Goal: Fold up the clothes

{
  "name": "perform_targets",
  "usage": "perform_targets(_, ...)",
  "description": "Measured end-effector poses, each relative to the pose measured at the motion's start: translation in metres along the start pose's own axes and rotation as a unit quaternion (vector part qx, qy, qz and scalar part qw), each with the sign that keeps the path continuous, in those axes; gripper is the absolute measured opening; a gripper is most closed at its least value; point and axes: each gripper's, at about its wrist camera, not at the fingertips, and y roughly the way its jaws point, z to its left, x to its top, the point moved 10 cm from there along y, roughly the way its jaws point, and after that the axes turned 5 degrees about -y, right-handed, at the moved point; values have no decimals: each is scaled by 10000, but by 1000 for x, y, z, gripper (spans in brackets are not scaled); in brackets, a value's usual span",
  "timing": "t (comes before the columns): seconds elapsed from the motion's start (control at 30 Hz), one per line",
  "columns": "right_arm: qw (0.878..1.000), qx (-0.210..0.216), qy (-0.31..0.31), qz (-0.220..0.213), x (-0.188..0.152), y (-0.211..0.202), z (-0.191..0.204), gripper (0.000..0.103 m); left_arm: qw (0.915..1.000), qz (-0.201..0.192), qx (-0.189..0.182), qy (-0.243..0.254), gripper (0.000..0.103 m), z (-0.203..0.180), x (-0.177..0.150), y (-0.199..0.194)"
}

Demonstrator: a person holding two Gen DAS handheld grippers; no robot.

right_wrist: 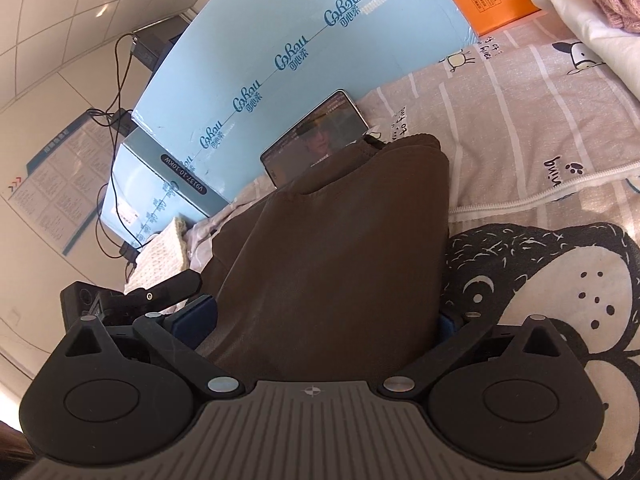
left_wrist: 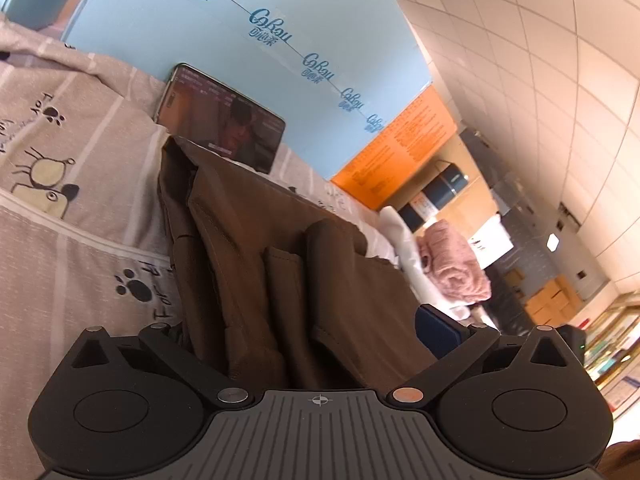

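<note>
The left gripper (left_wrist: 308, 332) has its jaws spread wide with the bunched folds of the brown woven-cloth garment (left_wrist: 256, 248) lying between them; only one blue pad (left_wrist: 436, 330) shows, so I judge it released rather than pinching. The garment lies on the grey cartoon-print bedsheet (left_wrist: 72, 216), its far end touching a black smartphone (left_wrist: 224, 124) propped against a pale-blue printed carton (left_wrist: 240, 40). The right gripper (right_wrist: 326, 320) likewise straddles the garment (right_wrist: 332, 248), pads wide at either edge, seemingly to steady it. Open sheet (right_wrist: 540, 128) lies rightward; the carton blocks the far side.
</note>
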Motion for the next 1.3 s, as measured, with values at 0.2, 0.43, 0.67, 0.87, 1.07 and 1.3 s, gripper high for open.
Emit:
perform_targets(0.2, 9997, -180, 127, -55, -1, 1, -8, 58, 9970, -55, 624, 451, 57, 2, -6, 11)
perform_targets(0.43, 9988, -63, 230, -418, 7, -9, -10, 35, 9989, -124, -139, 435, 48, -13, -7, 7)
perform_targets(0.67, 9955, 18, 459, -827, 15, -39, -1, 24, 9980, -254, 4, 582, 36, -45, -28, 8)
perform_targets(0.87, 9899, -113, 156, -1402, 30, -94, 3, 21, 9955, -325, -363, 817, 34, -98, -27, 33)
perform_targets(1.07, 9707, -636, -50, -2318, 81, -159, -8, 20, 9868, -544, -866, 1257, 34, -168, 1, 82)
perform_targets(1.3, 9302, -1423, -486, -3349, 172, -229, -13, 20, 9777, -798, -1315, 1430, 34, -237, 40, 143)
